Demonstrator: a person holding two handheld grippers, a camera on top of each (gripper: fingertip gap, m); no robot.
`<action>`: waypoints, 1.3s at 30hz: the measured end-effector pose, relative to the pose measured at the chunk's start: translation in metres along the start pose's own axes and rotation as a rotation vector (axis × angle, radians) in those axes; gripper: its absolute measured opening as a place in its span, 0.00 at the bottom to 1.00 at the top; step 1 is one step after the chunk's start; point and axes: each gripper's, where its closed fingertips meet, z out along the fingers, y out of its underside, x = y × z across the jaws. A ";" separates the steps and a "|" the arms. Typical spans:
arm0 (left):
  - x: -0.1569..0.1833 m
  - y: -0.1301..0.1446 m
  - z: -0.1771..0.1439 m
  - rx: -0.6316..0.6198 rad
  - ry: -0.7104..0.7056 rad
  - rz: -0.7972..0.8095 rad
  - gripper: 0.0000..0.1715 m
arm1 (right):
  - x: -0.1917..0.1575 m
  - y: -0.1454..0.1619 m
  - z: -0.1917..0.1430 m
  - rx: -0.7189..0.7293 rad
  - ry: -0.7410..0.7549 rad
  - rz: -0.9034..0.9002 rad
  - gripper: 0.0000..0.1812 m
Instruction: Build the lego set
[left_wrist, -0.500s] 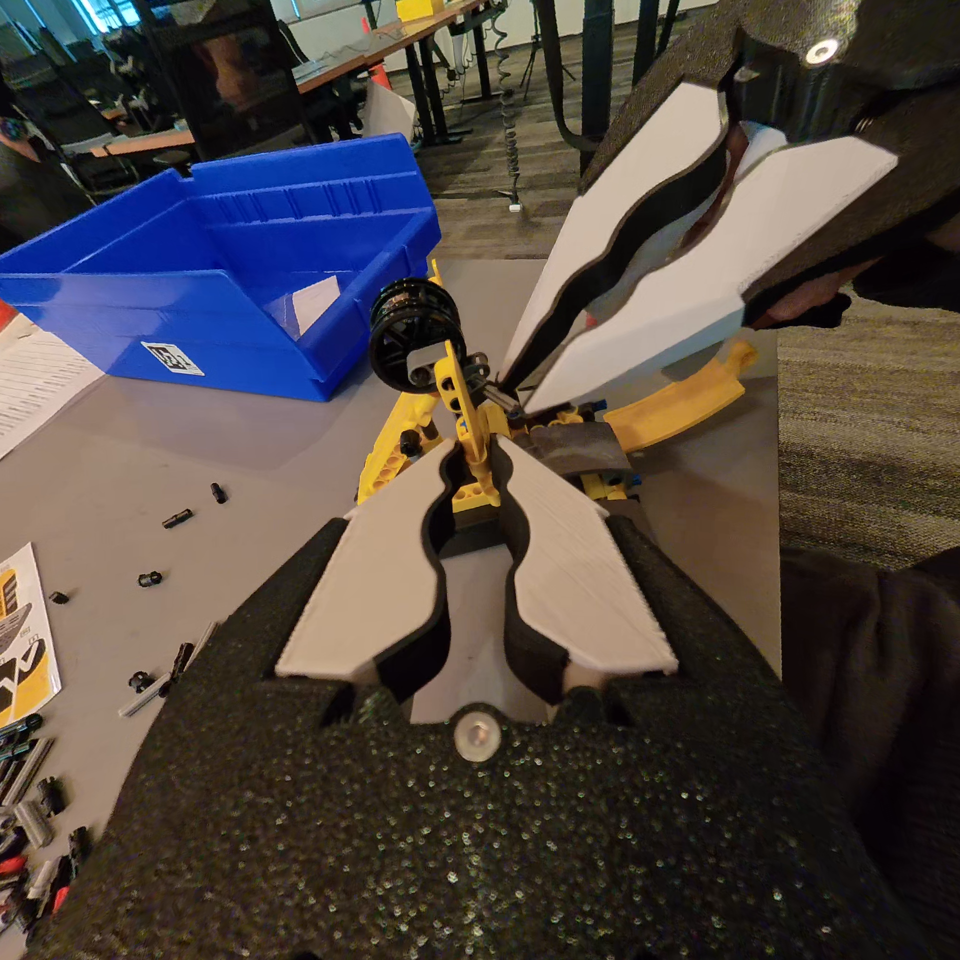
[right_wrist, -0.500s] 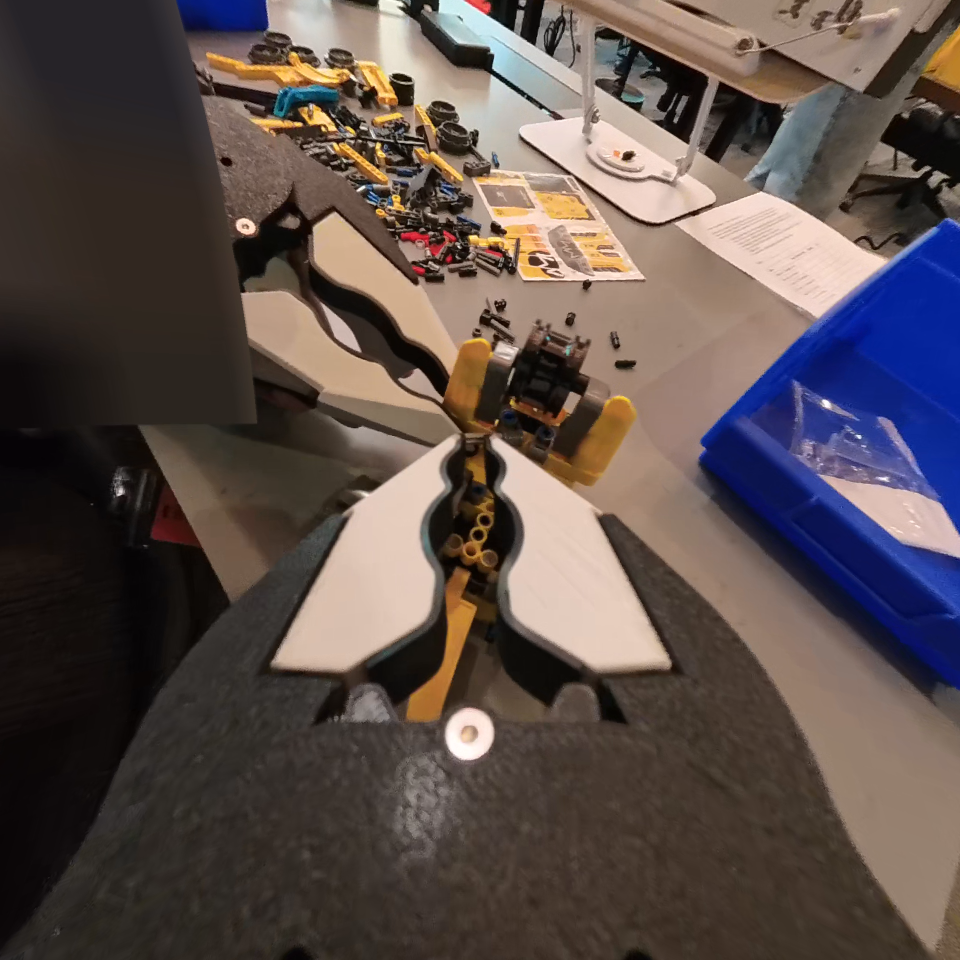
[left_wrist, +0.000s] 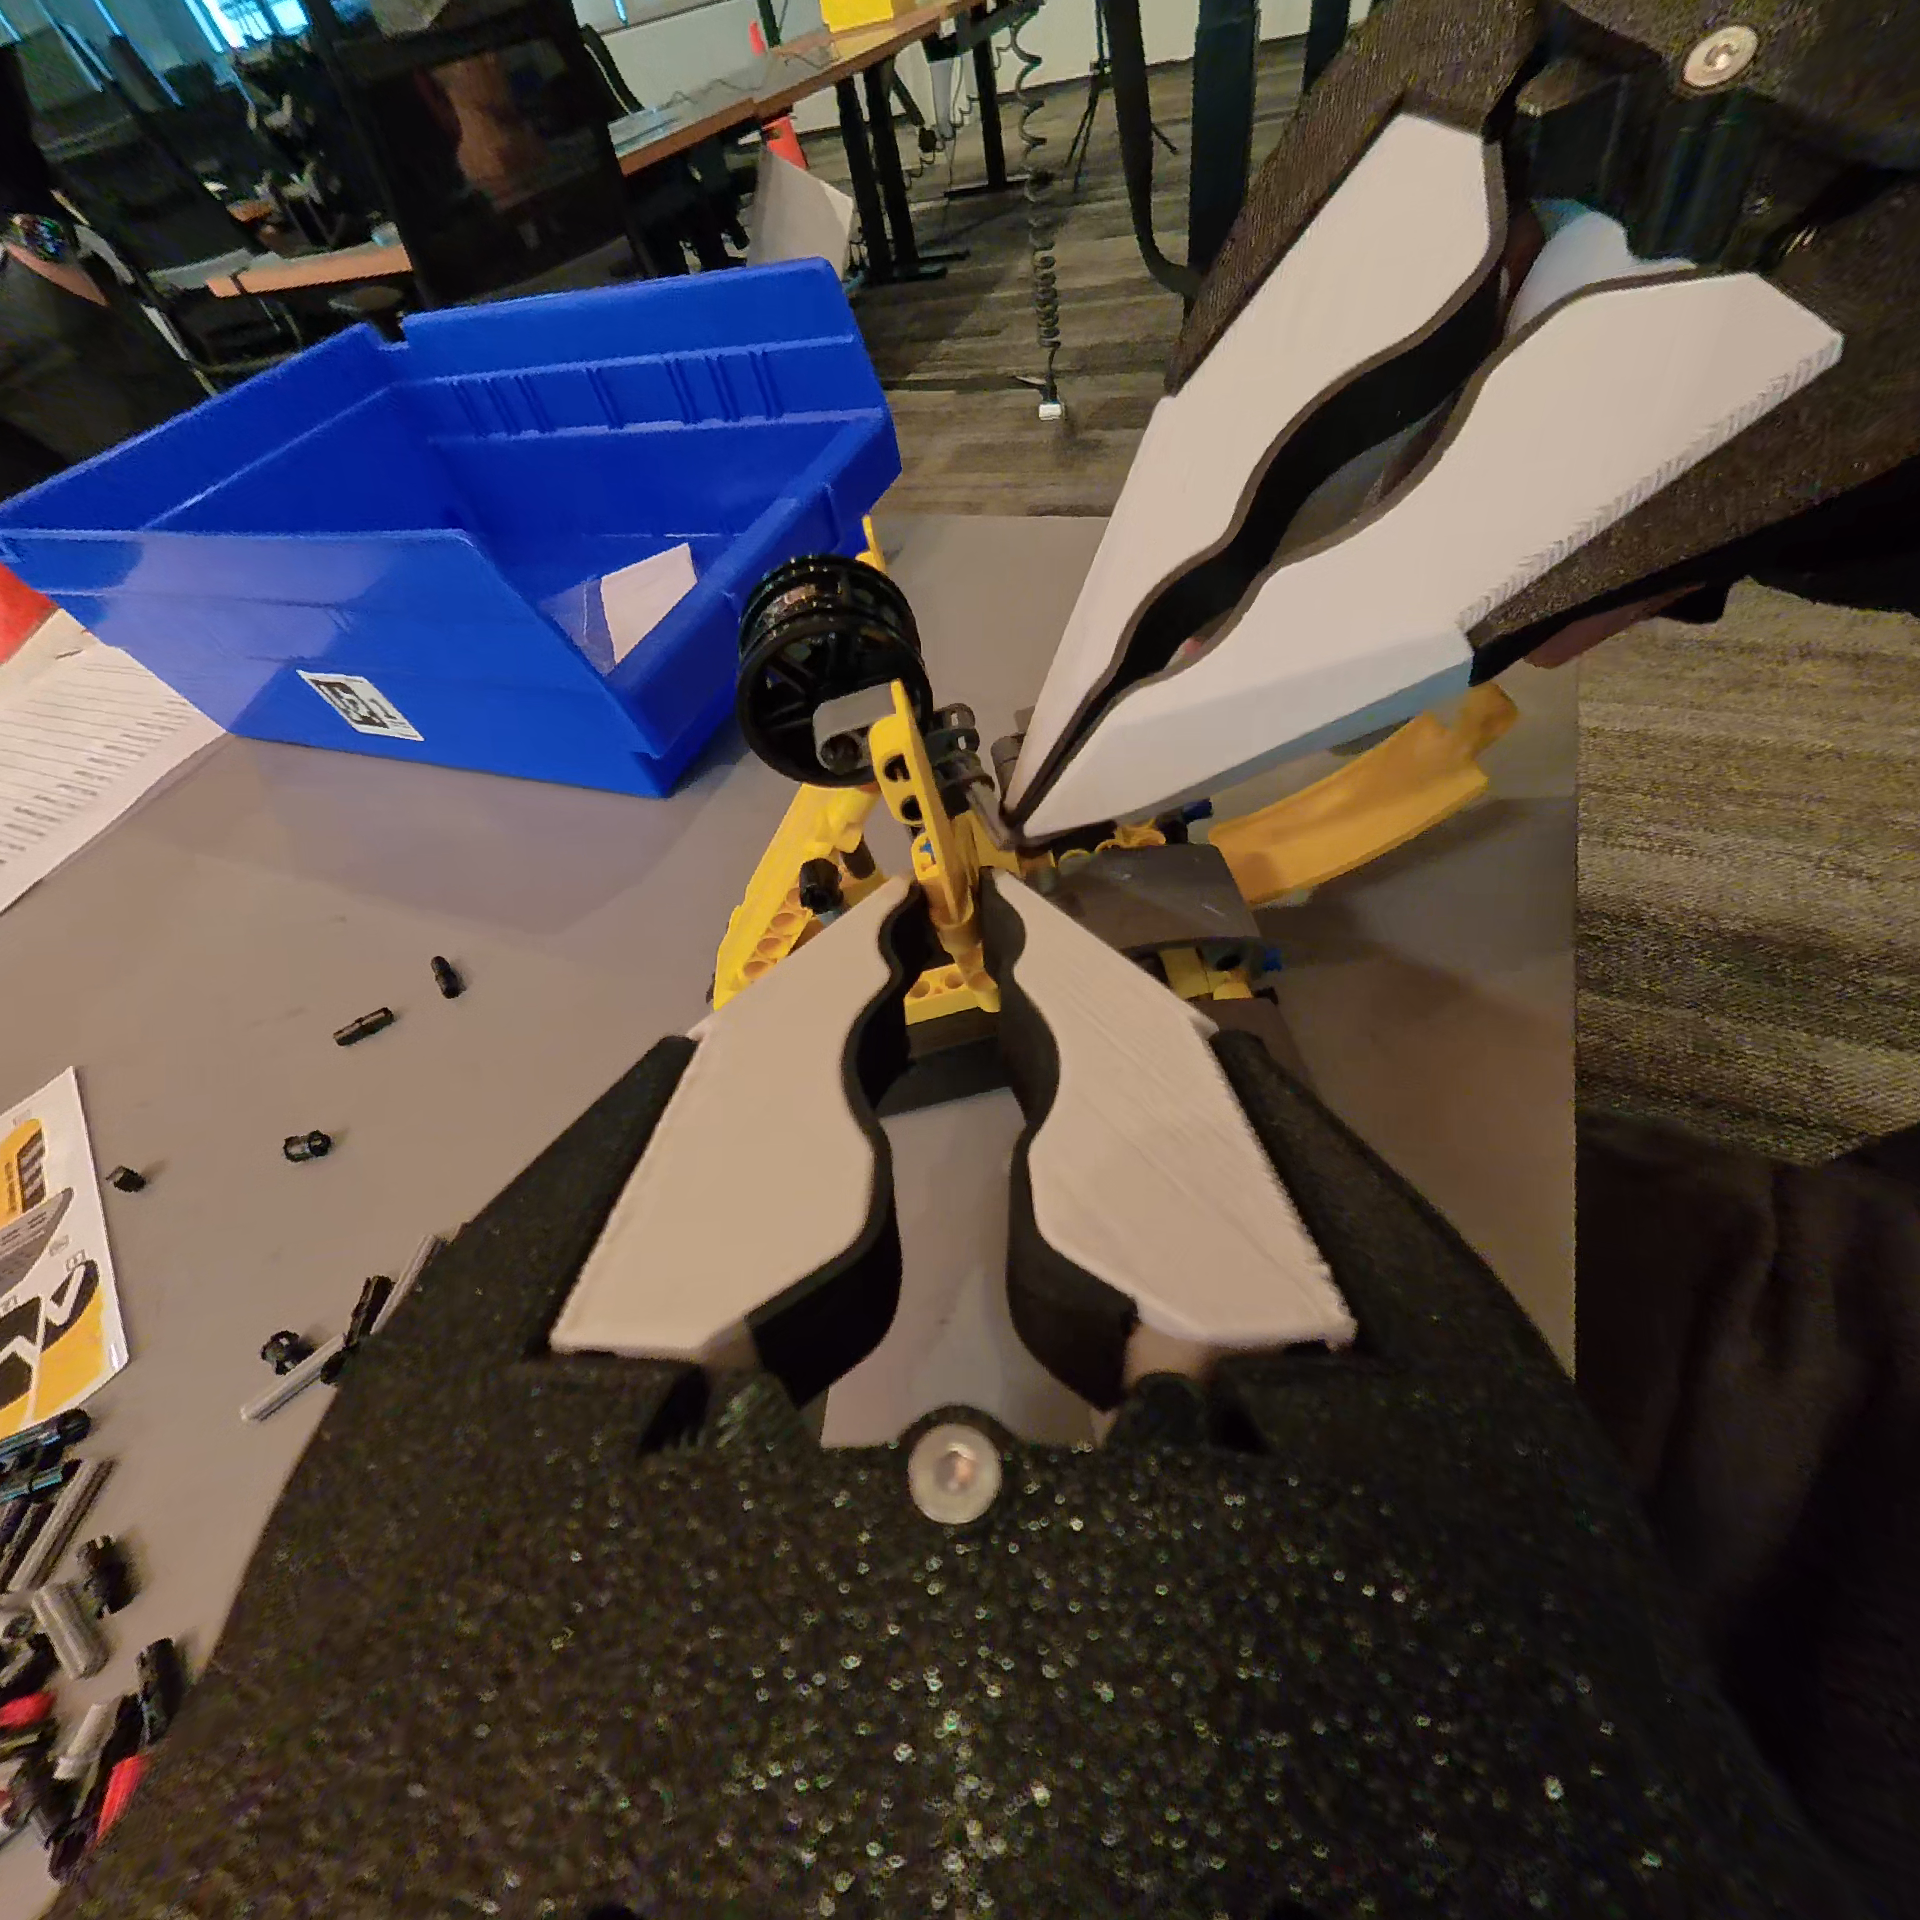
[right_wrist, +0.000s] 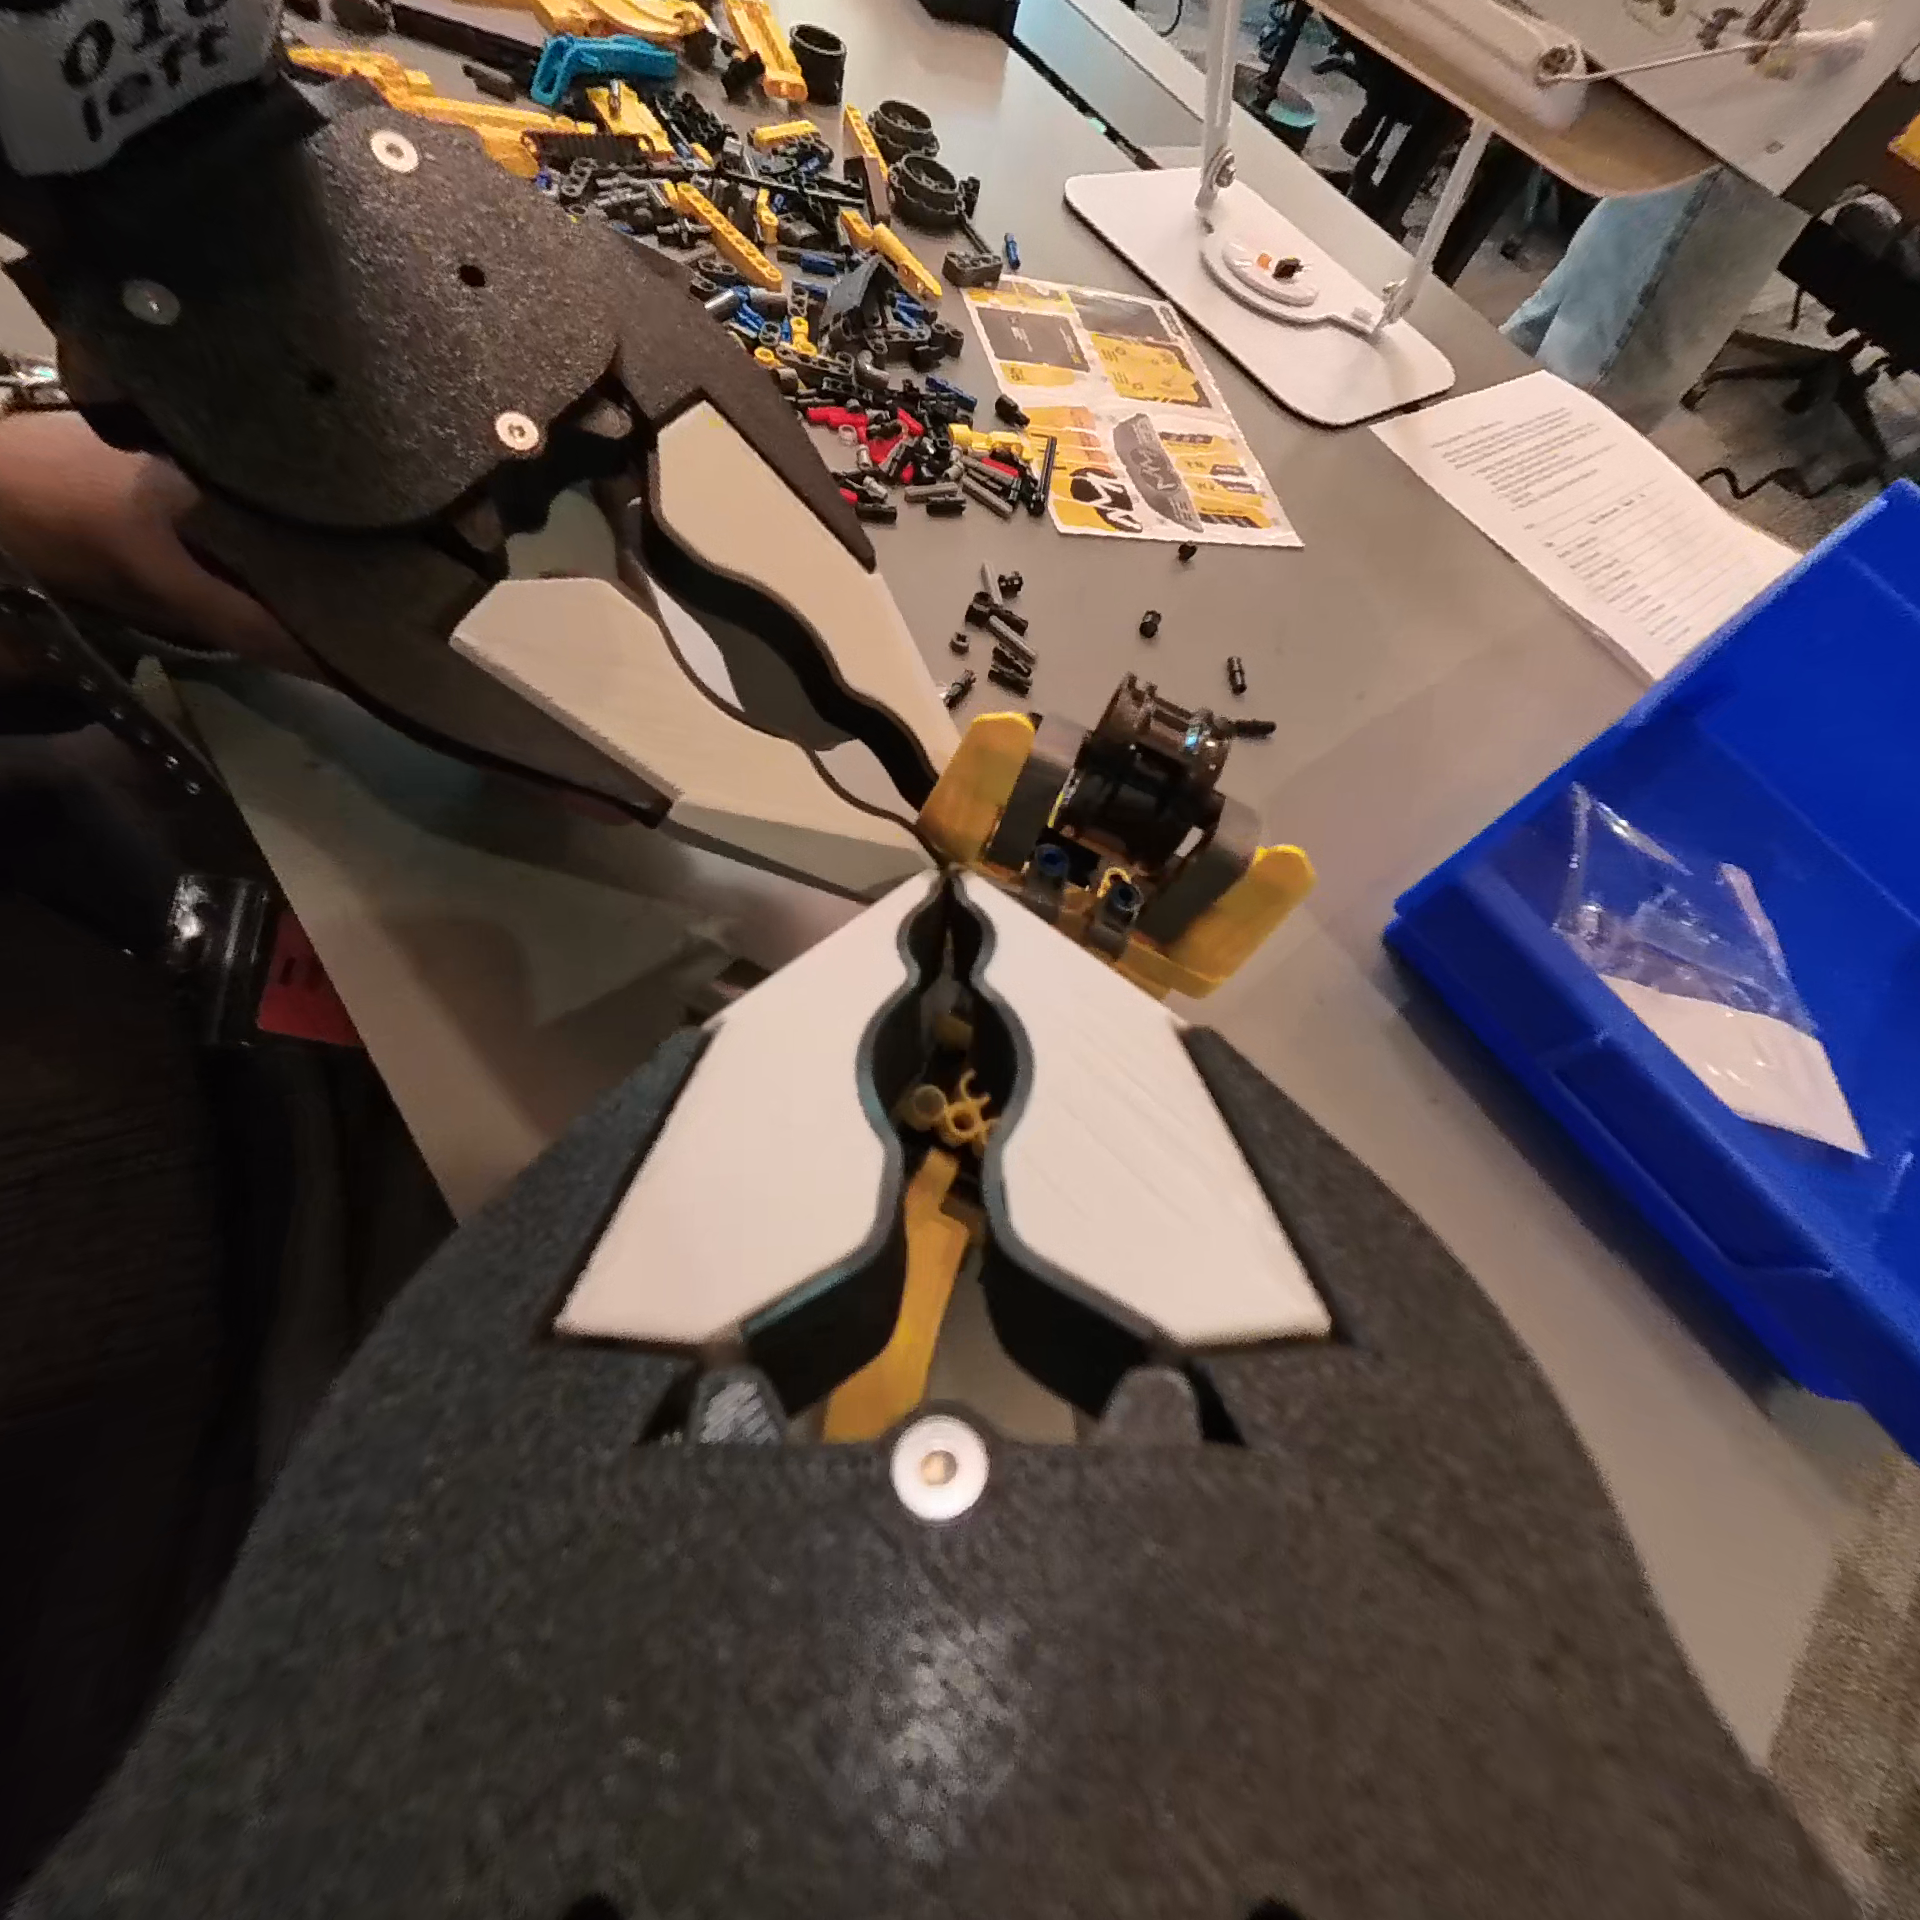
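The yellow-and-black plastic brick-built vehicle model (left_wrist: 940, 831) stands on the grey table (left_wrist: 499, 894), right of an open blue plastic bin (left_wrist: 447, 540) holding a clear plastic bag (with white paper inside) (right_wrist: 1704, 956). The left gripper (left_wrist: 951, 894) pinches the model's upright yellow beam; the right gripper (right_wrist: 948, 883), tips nearly together, clamps a dark pin on the model's far right.

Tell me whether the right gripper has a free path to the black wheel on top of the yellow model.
Probably not directly. The right gripper is shut on a dark axle beside the upright yellow beam, which stands between it and the black wheel. The left gripper clamps that beam lower down.
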 end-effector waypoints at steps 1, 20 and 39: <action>0.000 0.000 0.000 0.000 0.001 0.000 0.05 | -0.001 -0.001 0.001 0.006 -0.005 0.007 0.00; 0.000 0.000 0.000 0.002 -0.012 0.012 0.05 | 0.035 0.004 -0.063 0.208 0.264 0.187 0.12; 0.001 0.000 -0.001 0.003 0.025 -0.018 0.05 | 0.009 0.045 -0.056 0.186 0.362 0.242 0.01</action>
